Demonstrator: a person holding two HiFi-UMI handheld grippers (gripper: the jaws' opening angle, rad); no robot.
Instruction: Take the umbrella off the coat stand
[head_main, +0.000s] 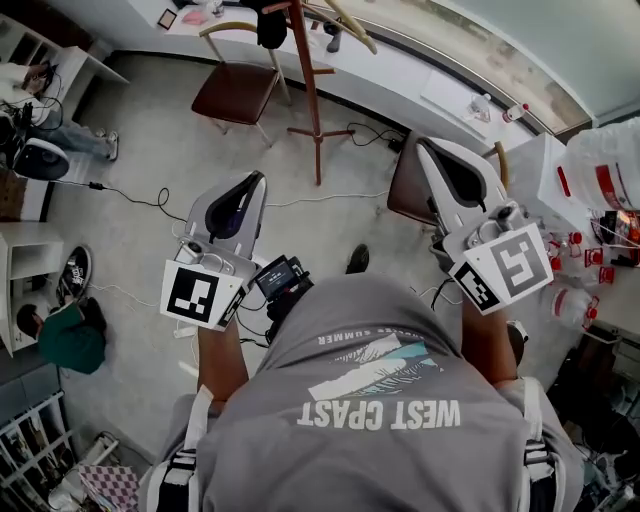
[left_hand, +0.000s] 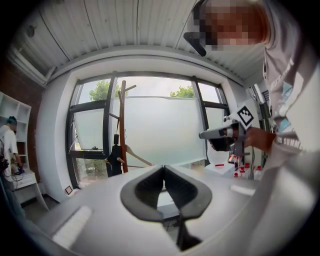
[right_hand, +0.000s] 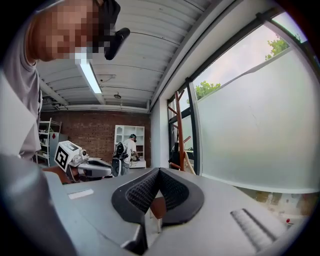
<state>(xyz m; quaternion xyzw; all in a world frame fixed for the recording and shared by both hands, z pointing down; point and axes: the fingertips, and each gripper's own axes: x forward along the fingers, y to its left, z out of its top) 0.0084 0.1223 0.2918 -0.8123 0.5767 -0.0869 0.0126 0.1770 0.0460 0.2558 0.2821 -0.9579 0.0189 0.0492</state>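
I'm looking into a bright room with a grey floor, a long white counter (head_main: 400, 70) under frosted windows and a brick wall at the far end. The coat stand (head_main: 305, 80), a reddish-brown wooden pole with slanting pegs, stands on the floor just in front of that counter, next to a chair (head_main: 235, 92) with a brown seat. The umbrella (head_main: 272, 25) hangs high on the stand, close against the pole. It is black and folded into a short, dark bundle that widens toward its lower end, as the left gripper view shows against the window. Both tools are held out in front of me, well apart from the stand and touching nothing. The left gripper (head_main: 258, 178) has its dark ribbed jaws pressed together at the tips with nothing between them. The right gripper (head_main: 422, 143) is likewise closed and empty, above a second chair. A person stands by white shelves in the background.
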